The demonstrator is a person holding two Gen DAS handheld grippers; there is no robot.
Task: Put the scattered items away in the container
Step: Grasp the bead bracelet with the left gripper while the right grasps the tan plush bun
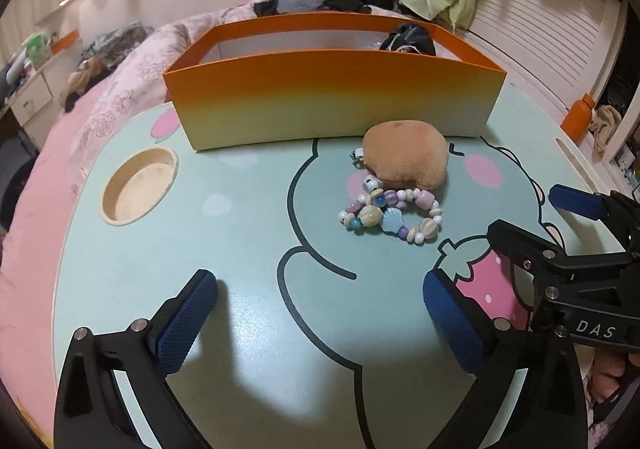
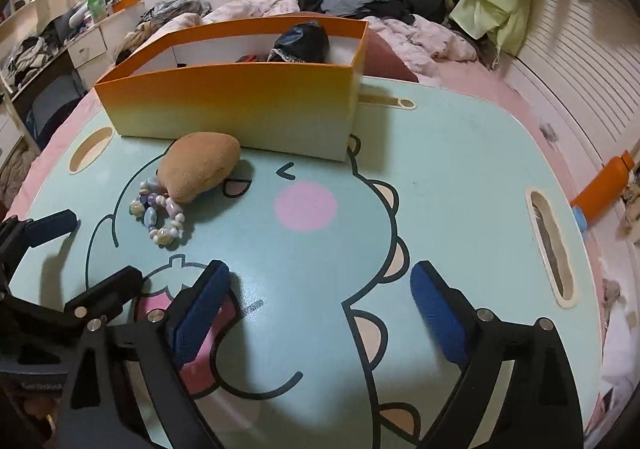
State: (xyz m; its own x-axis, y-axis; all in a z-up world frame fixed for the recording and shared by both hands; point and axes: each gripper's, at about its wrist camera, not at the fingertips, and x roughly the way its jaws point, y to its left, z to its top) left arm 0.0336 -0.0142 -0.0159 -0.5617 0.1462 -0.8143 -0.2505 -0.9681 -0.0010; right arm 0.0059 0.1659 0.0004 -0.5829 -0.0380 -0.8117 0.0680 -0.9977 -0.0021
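Where R view reaches: red bits in box.

Table: smooth printed laminate, slight sheen, pale wood at cutouts. Container: matt card. Plush toy: fuzzy tan cloth. Bead bracelet: glossy, pearly. Left tool pads: blue textured rubber, matt black plastic arms, metal pins.

Plush toy and bracelet before box.

Warm indoor light, soft shadows, fisheye-warped edges.
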